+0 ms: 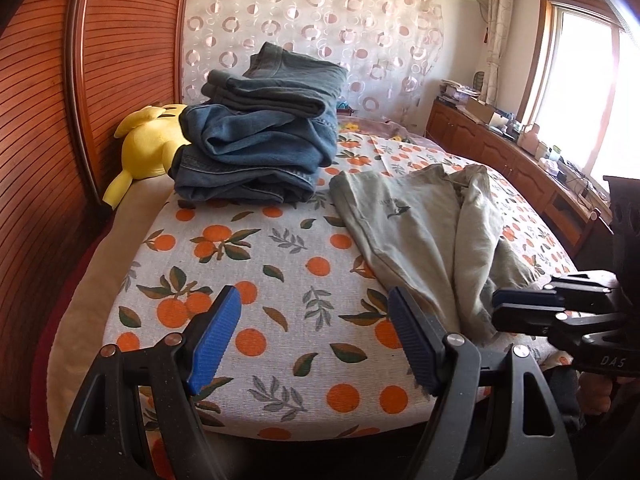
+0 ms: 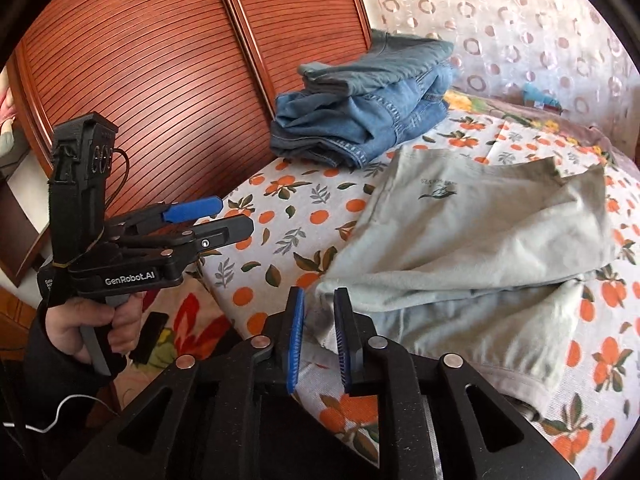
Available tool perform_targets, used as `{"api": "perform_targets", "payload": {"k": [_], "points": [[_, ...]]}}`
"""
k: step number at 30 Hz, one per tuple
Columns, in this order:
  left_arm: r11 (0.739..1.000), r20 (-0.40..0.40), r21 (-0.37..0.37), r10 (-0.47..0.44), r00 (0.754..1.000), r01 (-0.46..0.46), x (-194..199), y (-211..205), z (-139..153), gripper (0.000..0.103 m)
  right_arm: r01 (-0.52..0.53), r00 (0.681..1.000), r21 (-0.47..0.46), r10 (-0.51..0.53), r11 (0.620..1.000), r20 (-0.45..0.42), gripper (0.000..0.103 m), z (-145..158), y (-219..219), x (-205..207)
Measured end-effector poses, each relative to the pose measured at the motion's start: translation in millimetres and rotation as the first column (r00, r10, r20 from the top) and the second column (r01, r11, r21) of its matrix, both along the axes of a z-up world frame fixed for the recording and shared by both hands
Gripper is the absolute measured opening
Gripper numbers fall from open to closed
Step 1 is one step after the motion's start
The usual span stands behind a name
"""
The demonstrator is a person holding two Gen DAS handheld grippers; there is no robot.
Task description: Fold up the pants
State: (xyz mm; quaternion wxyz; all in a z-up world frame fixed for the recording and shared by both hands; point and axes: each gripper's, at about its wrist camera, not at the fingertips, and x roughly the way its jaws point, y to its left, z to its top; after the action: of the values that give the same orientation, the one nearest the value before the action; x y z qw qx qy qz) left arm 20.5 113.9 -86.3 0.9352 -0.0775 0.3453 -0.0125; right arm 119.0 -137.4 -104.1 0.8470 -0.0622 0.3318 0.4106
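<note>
Bed (image 1: pixel 280 264), orange-print cover: grey-green pants (image 1: pixel 420 220), folded jeans stack (image 1: pixel 256 148), yellow plush (image 1: pixel 148 148).

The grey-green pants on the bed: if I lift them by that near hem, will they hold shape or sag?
The grey-green pants will likely sag: the cloth already lies in soft wrinkles and overlapping folds. They probably weigh little, looking thinner than the stacked jeans. They may drag across the orange-print sheet.

The grey-green pants (image 1: pixel 424 232) lie spread on the bed (image 1: pixel 260 280); behind and to their left sits a stack of folded jeans (image 1: pixel 260 136) — a plush toy (image 1: pixel 148 148) beyond it, against the headboard (image 1: pixel 120 60).
</note>
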Motion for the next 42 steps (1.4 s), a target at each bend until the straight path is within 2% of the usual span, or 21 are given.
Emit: {"api": "perform_targets", "payload": {"k": [3, 11, 17, 23, 31, 38, 40, 41, 42], "points": [[1.0, 0.0, -0.003, -0.015, 1.0, 0.015, 1, -6, 0, 0.077, 0.028, 1.0, 0.006, -0.028, 1.0, 0.005, 0.03, 8, -9, -13], [0.997, 0.008, 0.004, -0.079, 0.997, 0.079, 5, -30, 5, 0.077, 0.148, 0.988, -0.021, -0.147, 0.989, 0.036, 0.033, 17, -55, -8], [0.989, 0.025, 0.017, -0.15, 0.988, 0.149, 9, -55, 12, 0.077, 0.254, 0.965, -0.052, -0.25, 0.966, 0.081, 0.036, 18, -77, 8], [0.978, 0.002, 0.024, -0.209, 0.978, 0.208, 9, -71, 6, 0.076, 0.331, 0.941, -0.104, -0.32, 0.938, 0.11, 0.04, 17, -97, 30], [0.97, -0.031, 0.018, -0.243, 0.97, 0.244, 7, -75, -8, 0.049, 0.334, 0.942, -0.147, -0.324, 0.931, 0.092, 0.041, 7, -90, 72], [0.958, -0.019, -0.033, -0.284, 0.959, 0.283, 2, -75, -10, 0.034, 0.308, 0.951, -0.117, -0.301, 0.944, 0.072, 0.041, 3, -79, 85], [0.956, -0.019, -0.04, -0.293, 0.956, 0.292, 2, -76, -11, 0.03, 0.31, 0.951, -0.118, -0.304, 0.944, 0.063, 0.03, -2, -81, 92], [0.953, -0.016, -0.043, -0.3, 0.954, 0.299, 2, -76, -11, 0.029, 0.31, 0.951, -0.122, -0.305, 0.943, 0.061, 0.02, -2, -81, 92], [0.952, -0.013, -0.043, -0.302, 0.953, 0.302, 1, -77, -11, 0.028, 0.312, 0.95, -0.122, -0.306, 0.942, 0.064, 0.015, -2, -82, 93]]}}
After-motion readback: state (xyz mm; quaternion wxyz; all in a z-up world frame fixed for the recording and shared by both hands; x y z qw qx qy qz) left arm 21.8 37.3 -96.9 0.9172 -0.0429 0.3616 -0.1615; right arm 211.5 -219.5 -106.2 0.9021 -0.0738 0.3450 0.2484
